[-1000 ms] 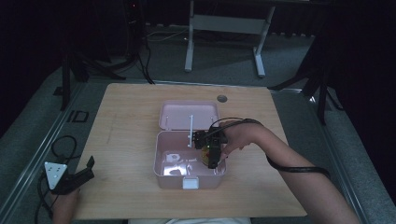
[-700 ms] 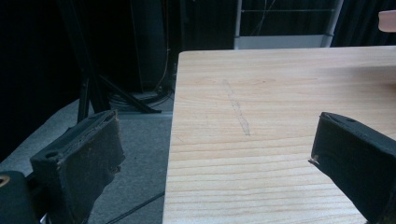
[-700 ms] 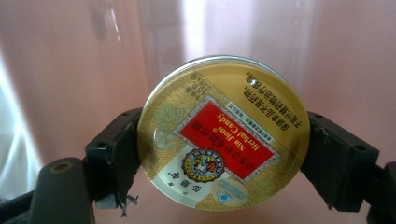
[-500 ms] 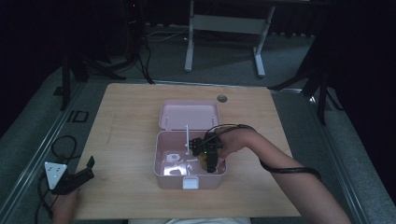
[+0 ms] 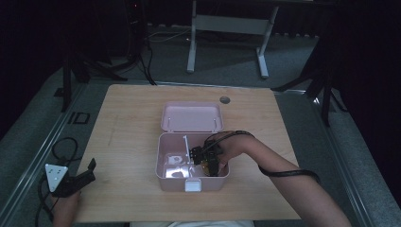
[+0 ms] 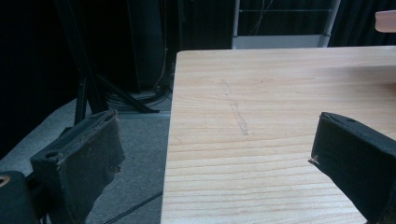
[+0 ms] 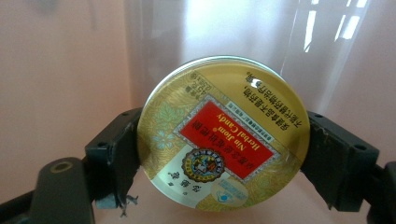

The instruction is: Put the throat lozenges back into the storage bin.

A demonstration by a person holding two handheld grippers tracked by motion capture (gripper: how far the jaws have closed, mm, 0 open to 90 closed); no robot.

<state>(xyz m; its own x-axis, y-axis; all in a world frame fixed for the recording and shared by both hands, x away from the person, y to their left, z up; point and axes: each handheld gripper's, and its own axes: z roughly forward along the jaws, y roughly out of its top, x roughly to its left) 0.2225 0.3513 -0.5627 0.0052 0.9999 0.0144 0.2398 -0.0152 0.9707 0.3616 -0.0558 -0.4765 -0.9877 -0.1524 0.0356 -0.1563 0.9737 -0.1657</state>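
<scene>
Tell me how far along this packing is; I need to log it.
Done: the pink box stands open on the table, lid up, and the right gripper is down inside it. In hand: that gripper's jaws clamp the round gold candy tin, with the box's pink inside close behind. Left: letting go of the tin, drawing out, probably closing the lid. The left gripper hangs open at the table's edge.
</scene>
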